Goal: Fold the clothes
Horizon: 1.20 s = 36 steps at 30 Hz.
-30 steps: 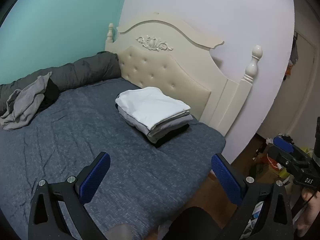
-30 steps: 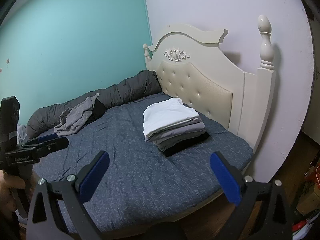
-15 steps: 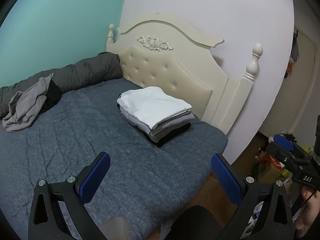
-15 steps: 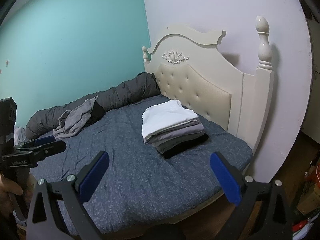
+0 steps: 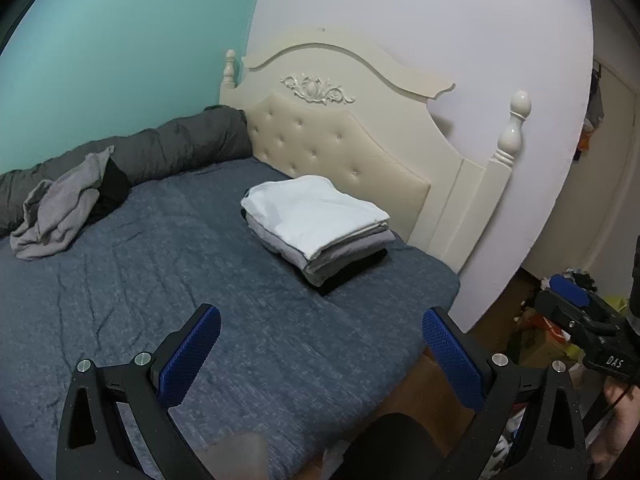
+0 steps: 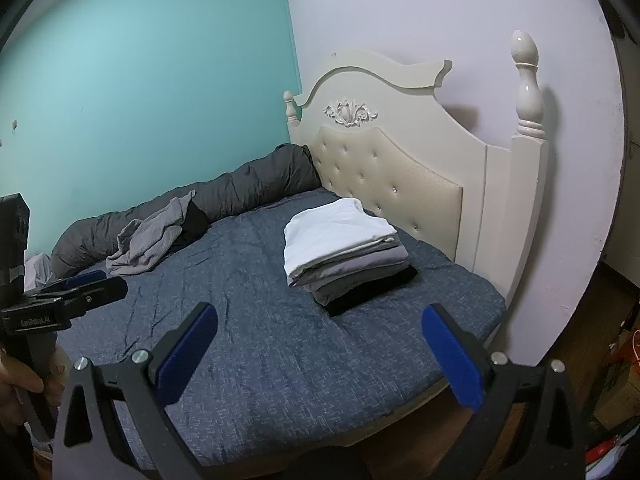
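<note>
A neat stack of folded clothes (image 5: 316,220) (image 6: 340,244), white on top, grey below and black at the bottom, lies on the blue bed (image 5: 160,280) (image 6: 260,340) near the headboard. A crumpled grey garment (image 5: 60,208) (image 6: 148,240) with a black one beside it rests against the rolled dark duvet at the far side. My left gripper (image 5: 320,344) hovers open above the bed's near part, holding nothing. My right gripper (image 6: 318,340) is likewise open and empty, well short of the stack. Each gripper shows at the edge of the other's view.
A cream tufted headboard (image 5: 360,128) (image 6: 400,160) with corner posts stands behind the stack. A rolled dark duvet (image 5: 160,144) (image 6: 224,192) runs along the teal wall. Clutter (image 5: 540,320) lies on the wooden floor to the right of the bed.
Both views have shifted slightly; the stack and crumpled garment sit a little more to the right in the left wrist view. Both grippers stay open and empty.
</note>
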Available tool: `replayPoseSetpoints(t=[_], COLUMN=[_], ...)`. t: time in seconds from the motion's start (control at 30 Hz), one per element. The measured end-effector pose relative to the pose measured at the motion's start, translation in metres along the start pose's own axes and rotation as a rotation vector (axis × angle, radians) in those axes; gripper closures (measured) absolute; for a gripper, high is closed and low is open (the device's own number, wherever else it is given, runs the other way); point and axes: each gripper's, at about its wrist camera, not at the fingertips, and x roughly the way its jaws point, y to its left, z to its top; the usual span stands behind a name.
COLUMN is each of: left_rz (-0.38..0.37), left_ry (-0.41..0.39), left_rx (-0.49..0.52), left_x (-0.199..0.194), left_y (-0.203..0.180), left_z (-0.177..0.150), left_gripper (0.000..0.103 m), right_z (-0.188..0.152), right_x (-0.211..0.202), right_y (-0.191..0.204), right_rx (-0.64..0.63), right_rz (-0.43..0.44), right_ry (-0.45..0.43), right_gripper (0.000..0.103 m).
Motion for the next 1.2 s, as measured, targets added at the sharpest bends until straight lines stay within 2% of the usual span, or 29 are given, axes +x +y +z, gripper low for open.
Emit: replayPoseSetpoints(t=[0.47, 1.2], left_rz=[0.028, 0.032], left_ry=[-0.018, -0.016], left_rx=[0.022, 0.027], left_x=[-0.0039, -0.0025], left_y=[-0.0061, -0.0078], left_z=[-0.0015, -0.0017], left_gripper=[0.0, 0.0], right_z=[-0.0051, -0.0067], right_x=[0.0007, 0.0036], right_y=[-0.0022, -0.0009], right_rx=[-0.003, -0.006], right_rz=[-0.015, -0.012], right_ry=[0.007, 0.017], right_gripper=[0.0, 0.0])
